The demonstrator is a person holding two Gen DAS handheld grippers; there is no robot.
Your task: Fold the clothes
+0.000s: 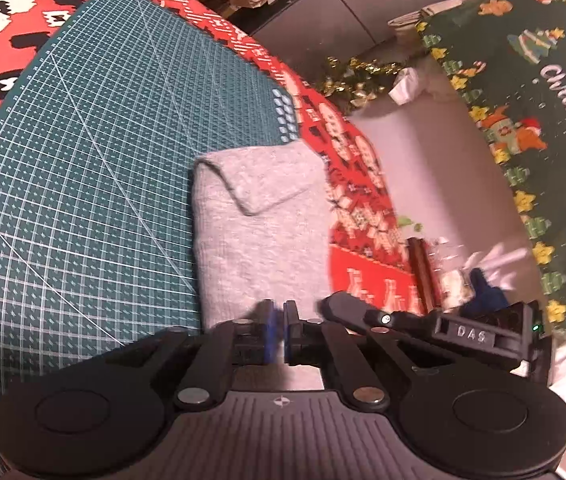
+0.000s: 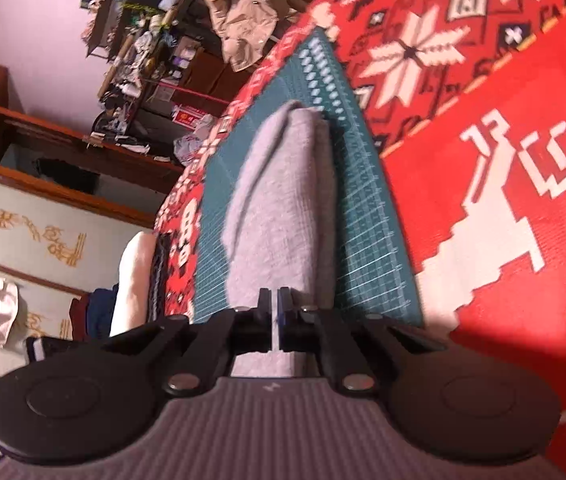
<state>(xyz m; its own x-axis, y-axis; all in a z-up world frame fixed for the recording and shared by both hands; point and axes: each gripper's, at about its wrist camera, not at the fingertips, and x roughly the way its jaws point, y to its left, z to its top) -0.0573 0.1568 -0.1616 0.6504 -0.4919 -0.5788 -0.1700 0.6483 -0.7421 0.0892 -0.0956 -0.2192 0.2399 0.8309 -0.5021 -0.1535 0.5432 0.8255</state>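
Lying on mat: grey garment (image 1: 261,232), folded into a compact rectangle, sits on the green cutting mat (image 1: 83,168) near the mat's right edge, one end partly over the red patterned cloth (image 1: 363,200).
Garment detail: a small flap is turned over at its far end in the left wrist view; in the right wrist view the same grey garment (image 2: 283,208) reads as a thick stack with layered folded edges at the far end.
Left gripper (image 1: 279,320): at the near edge of the garment, blue-padded fingers (image 1: 269,328) almost together, narrow gap between them; cannot tell whether fabric is pinched in it.
Right gripper (image 2: 275,312): at the near end of the garment, jaws nearly together, thin slit left; cloth runs beneath the tips, grip on it cannot be confirmed.
Right gripper from left view: black body marked "DAS" (image 1: 471,332) just beside the left gripper, on its right.
Mat: green with white grid, seen again in the right wrist view (image 2: 367,216), lies on the red cloth with white snowflake pattern (image 2: 483,120).
Background left view: dark green "Merry Christmas" fabric (image 1: 523,80) at right, gold tinsel (image 1: 355,76) beyond the table edge, floor clutter blurred.
Background right view: wooden shelf (image 2: 63,140), pile of beige clothing (image 2: 243,12), cluttered rack, all well apart from the mat.
Blur: motion blur on both views, fine detail unclear.
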